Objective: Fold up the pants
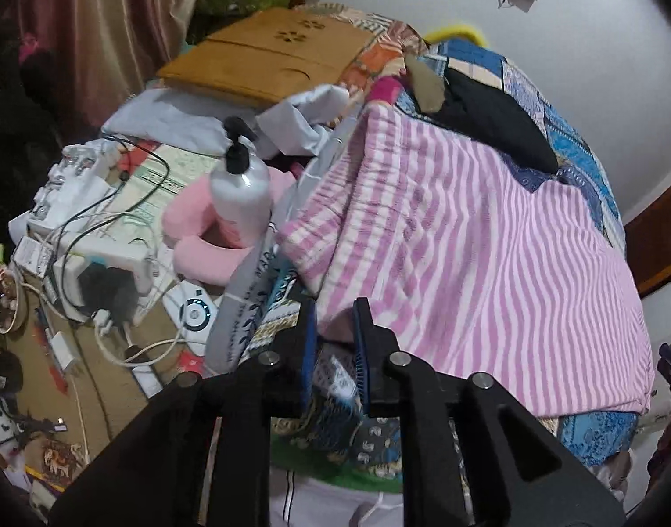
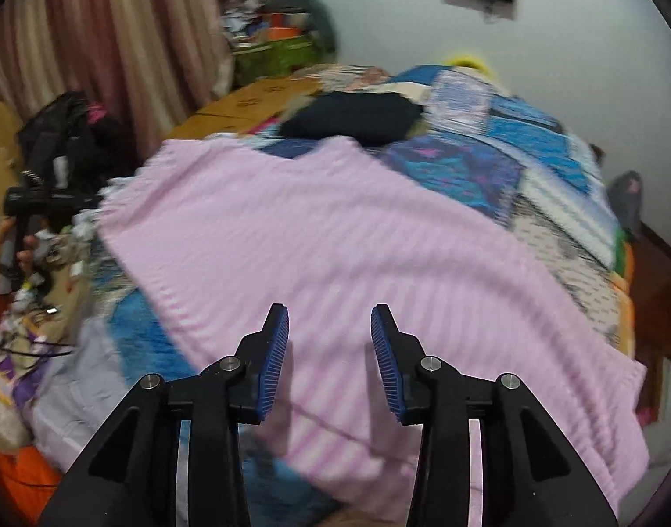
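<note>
Above the striped pants [image 2: 335, 241], both tools tilted downward, left [image 1: 334, 307] and right [image 2: 329, 312] released.

open right tongs [image 2: 329, 353] hover over striped pink pants [image 2: 335, 237].

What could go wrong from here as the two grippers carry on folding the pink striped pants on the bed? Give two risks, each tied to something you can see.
1. The white pump bottle stands upright close to the edge of the pink striped pants; dragging the cloth could tip it.
2. Both the left gripper and the right gripper are open with no cloth pinched, so the fold may slacken, or the next grasp may catch the patchwork quilt underneath.
</note>
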